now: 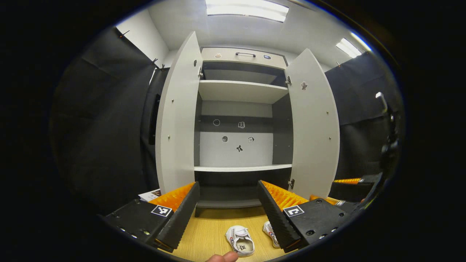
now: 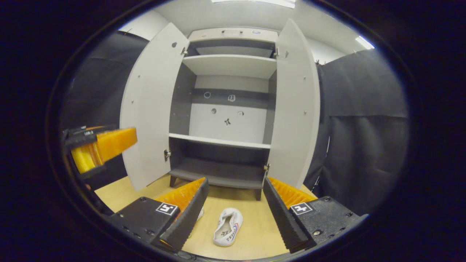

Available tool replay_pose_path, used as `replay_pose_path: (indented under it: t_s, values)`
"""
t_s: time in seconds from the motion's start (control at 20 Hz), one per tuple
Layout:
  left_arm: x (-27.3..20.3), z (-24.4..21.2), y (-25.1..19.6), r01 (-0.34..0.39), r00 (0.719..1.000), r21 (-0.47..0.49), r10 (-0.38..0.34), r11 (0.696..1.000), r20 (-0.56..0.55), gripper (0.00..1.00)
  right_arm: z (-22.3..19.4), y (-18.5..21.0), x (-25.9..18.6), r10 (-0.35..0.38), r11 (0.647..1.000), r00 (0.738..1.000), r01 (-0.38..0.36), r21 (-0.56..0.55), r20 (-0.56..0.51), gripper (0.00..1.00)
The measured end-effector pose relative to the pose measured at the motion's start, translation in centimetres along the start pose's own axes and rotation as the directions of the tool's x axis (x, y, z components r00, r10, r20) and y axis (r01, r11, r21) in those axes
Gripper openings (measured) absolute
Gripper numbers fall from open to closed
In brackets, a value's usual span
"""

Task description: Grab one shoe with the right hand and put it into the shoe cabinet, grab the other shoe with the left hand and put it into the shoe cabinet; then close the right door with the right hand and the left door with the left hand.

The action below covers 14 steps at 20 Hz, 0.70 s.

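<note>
Two small white shoes lie on the wooden floor in front of the shoe cabinet point(image 1: 240, 167). In the left gripper view one shoe point(image 1: 240, 241) lies between my fingers and the other shoe point(image 1: 269, 232) is half hidden behind the right finger. My left gripper point(image 1: 228, 185) is open and holds nothing, well above the shoes. In the right gripper view a shoe point(image 2: 228, 222) lies below my open, empty right gripper point(image 2: 236, 181), and the second shoe point(image 2: 199, 214) peeks from behind the left finger. Both cabinet doors, left door point(image 2: 151, 105) and right door point(image 2: 296, 102), stand wide open.
The cabinet has bare shelves point(image 1: 242, 91), a low bottom compartment point(image 2: 218, 169) and a top drawer with a handle point(image 1: 245, 54). Black cloth walls flank it. A booklet point(image 1: 150, 195) lies on the floor by the left door. A fingertip point(image 1: 222, 257) shows at the bottom edge.
</note>
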State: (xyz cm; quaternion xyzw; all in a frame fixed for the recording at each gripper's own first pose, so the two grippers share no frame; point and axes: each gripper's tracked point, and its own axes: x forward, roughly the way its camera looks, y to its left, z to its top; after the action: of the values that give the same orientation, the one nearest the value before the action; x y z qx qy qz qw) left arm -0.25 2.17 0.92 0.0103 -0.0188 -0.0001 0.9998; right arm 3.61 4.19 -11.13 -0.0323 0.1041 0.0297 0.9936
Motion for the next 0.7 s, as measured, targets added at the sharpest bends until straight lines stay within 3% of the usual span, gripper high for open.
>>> replay_pose_path:
  t_s: [0.1, 0.15, 0.2, 0.35, 0.5, 0.55, 0.6, 0.7]
  values:
    - [-0.2, -0.3, 0.4, -0.004, 1.0, 0.001, 0.004, 1.0, -0.003, 0.95, -4.2, 1.0, 2.1, 0.028, 0.999, 0.995, -0.029, -0.013, -0.093, 0.96]
    - [-0.1, -0.5, 0.6, -0.005, 1.0, 0.001, 0.005, 1.0, -0.006, 0.95, -6.4, 1.5, 2.9, 0.039, 0.999, 0.989, -0.041, -0.012, -0.143, 0.9]
    - [-0.2, -0.7, 0.7, -0.005, 1.0, -0.001, 0.005, 1.0, -0.01, 0.95, -8.4, 2.0, 3.6, 0.059, 0.998, 0.98, -0.06, 0.002, -0.188, 0.94]
    - [-0.1, -1.6, 1.4, -0.009, 1.0, -0.01, 0.009, 1.0, -0.028, 0.95, -13.0, 3.5, 5.4, 0.097, 0.994, 0.95, -0.078, 0.076, -0.298, 0.89]
    - [0.2, -2.1, 2.4, -0.02, 0.999, -0.013, 0.019, 1.0, -0.039, 0.95, -16.3, 3.9, 6.8, 0.114, 0.988, 0.92, -0.066, 0.138, -0.375, 0.84]
    - [0.3, -2.2, 2.6, -0.024, 0.999, -0.013, 0.024, 1.0, -0.042, 0.95, -17.3, 4.0, 7.2, 0.116, 0.986, 0.91, -0.059, 0.154, -0.398, 0.79]
    - [0.4, -2.5, 3.0, -0.027, 0.999, -0.015, 0.026, 1.0, -0.046, 0.95, -17.9, 4.1, 7.6, 0.121, 0.985, 0.902, -0.056, 0.166, -0.415, 0.82]
    - [0.8, -2.9, 3.6, -0.031, 0.998, -0.017, 0.03, 0.999, -0.054, 0.95, -19.6, 3.9, 9.0, 0.109, 0.987, 0.887, -0.044, 0.153, -0.449, 0.77]
